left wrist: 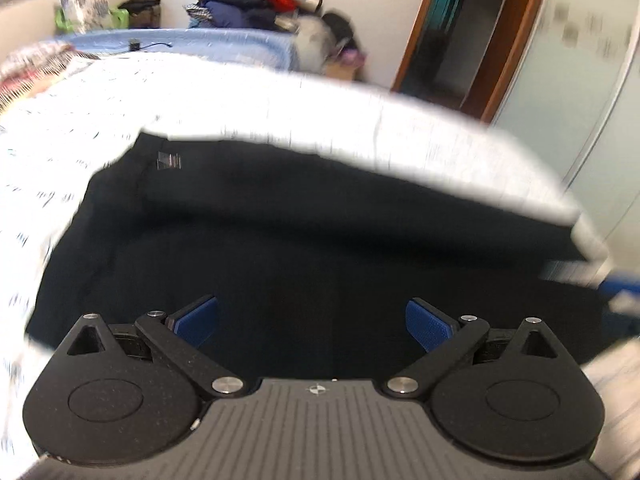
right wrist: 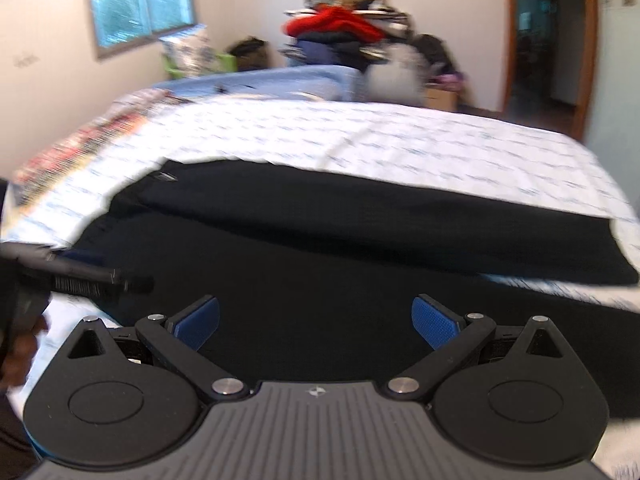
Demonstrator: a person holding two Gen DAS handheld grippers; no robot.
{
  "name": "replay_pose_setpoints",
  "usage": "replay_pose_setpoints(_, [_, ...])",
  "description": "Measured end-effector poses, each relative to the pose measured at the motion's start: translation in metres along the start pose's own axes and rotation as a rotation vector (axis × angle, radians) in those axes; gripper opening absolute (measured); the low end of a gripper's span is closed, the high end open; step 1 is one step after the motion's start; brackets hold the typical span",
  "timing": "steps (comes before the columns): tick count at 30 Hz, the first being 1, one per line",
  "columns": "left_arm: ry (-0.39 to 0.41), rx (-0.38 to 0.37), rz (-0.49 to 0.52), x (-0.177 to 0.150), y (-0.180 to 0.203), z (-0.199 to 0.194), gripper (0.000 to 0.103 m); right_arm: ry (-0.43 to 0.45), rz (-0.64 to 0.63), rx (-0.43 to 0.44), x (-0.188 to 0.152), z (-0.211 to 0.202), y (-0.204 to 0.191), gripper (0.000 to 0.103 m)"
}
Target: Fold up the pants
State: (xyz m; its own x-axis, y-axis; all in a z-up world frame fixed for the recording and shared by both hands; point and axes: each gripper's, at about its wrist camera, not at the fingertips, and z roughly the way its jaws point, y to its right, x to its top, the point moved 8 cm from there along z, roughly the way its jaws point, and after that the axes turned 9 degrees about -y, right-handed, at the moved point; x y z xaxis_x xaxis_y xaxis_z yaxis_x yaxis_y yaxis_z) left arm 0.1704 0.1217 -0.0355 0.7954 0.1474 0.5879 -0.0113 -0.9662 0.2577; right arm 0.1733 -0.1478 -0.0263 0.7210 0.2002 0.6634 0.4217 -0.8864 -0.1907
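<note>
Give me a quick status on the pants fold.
Left gripper and right gripper: jaws open, empty. Black pants spread flat on the bed. Nothing in the way.

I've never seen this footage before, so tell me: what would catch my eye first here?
The black pants spread flat across the white patterned bed fill both views. Both the left gripper and the right gripper hang open over them. Behind, a red garment tops a clothes pile.
</note>
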Motion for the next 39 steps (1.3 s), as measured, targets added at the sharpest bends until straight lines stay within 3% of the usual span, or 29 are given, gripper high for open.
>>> replay_pose_setpoints(4, [0.053, -0.165, -0.142, 0.068, -0.081, -0.007, 0.101, 0.030, 0.060, 0.125, 0.041, -0.005, 0.019, 0.103])
replay_pose_setpoints(8, [0.010, -0.271, -0.239, 0.120, -0.141, 0.024, 0.102, 0.015, 0.153, 0.267, 0.078, 0.010, 0.044, 0.103])
replay_pose_setpoints(10, [-0.009, -0.231, -0.284, 0.134, -0.166, 0.048, 0.101, -0.020, 0.221, 0.283, 0.090, 0.026, 0.060, 0.103])
replay_pose_setpoints(13, [-0.069, -0.282, -0.322, 0.150, -0.191, 0.089, 0.101, -0.070, 0.315, 0.282, 0.104, 0.053, 0.076, 0.103])
replay_pose_setpoints(19, [-0.106, -0.210, -0.279, 0.180, -0.230, 0.150, 0.101, -0.108, 0.286, 0.297, 0.107, 0.083, 0.069, 0.103])
replay_pose_setpoints(21, [-0.161, -0.224, -0.257, 0.180, -0.232, 0.170, 0.100, -0.127, 0.267, 0.288, 0.108, 0.096, 0.069, 0.103])
replay_pose_setpoints(26, [-0.147, -0.293, -0.180, 0.188, -0.217, 0.181, 0.100, -0.153, 0.243, 0.259, 0.113, 0.125, 0.086, 0.103])
replay_pose_setpoints(29, [-0.147, -0.247, -0.099, 0.187, -0.210, 0.183, 0.083, -0.150, 0.214, 0.230, 0.124, 0.141, 0.095, 0.103])
replay_pose_setpoints(30, [-0.142, -0.226, -0.075, 0.186, -0.210, 0.183, 0.068, -0.150, 0.196, 0.213, 0.127, 0.146, 0.097, 0.103])
replay_pose_setpoints(31, [-0.138, -0.200, -0.059, 0.186, -0.212, 0.182, 0.041, -0.150, 0.176, 0.199, 0.129, 0.150, 0.098, 0.103])
replay_pose_setpoints(32, [-0.145, -0.174, -0.054, 0.184, -0.216, 0.182, 0.034, -0.148, 0.153, 0.190, 0.132, 0.153, 0.098, 0.103])
replay_pose_setpoints(35, [-0.126, -0.162, -0.020, 0.182, -0.215, 0.174, 0.023, -0.120, 0.018, 0.156, 0.136, 0.159, 0.095, 0.103])
replay_pose_setpoints(39, [-0.027, -0.134, 0.088, 0.189, -0.186, 0.144, 0.012, -0.119, -0.294, 0.106, 0.142, 0.171, 0.084, 0.103])
